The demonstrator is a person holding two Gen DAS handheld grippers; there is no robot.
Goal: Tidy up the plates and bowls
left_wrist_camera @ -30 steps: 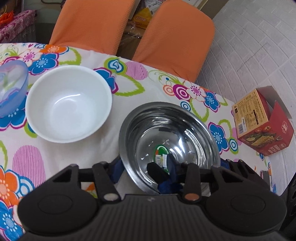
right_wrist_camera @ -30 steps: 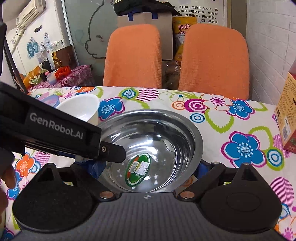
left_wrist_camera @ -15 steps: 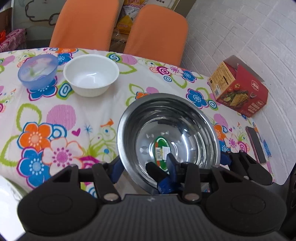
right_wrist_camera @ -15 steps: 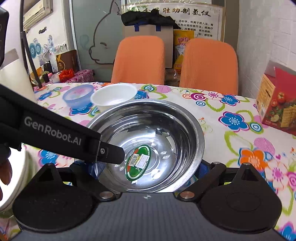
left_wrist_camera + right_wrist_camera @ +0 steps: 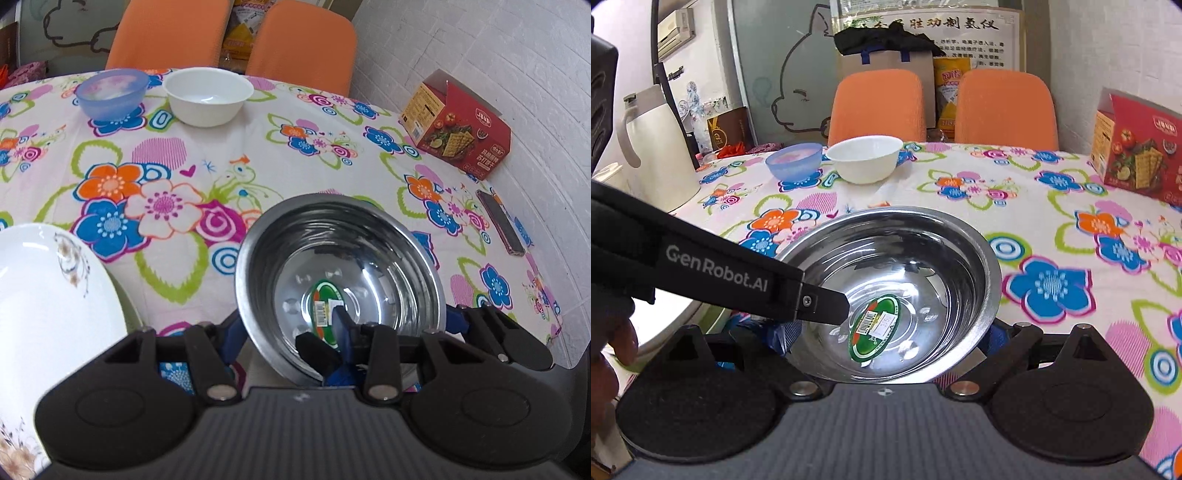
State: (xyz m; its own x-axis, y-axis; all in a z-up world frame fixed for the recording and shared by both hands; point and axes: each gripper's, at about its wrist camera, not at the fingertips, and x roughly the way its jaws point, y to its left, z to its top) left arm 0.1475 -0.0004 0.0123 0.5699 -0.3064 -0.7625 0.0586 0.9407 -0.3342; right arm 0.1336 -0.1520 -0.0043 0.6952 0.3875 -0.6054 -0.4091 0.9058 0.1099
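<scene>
1. The left tool [image 5: 334,354] pinches the near rim of the round stainless-steel bowl [image 5: 340,273], held above the flowered desk [image 5: 295,166].
2. The right tool [image 5: 886,354] straddles the bowl, jaws wide; contact unclear.
3. Risk: the slick rim could slip sideways onto the white floral plate [image 5: 44,295].

The left tongs [image 5: 338,350] pinch the near rim of the steel bowl [image 5: 340,280], lifted over the flowered surface [image 5: 221,155]. Left of the bowl lies a white plate [image 5: 48,314]; well beyond it, a white bowl [image 5: 208,96] beside a blue bowl [image 5: 112,92].
</scene>
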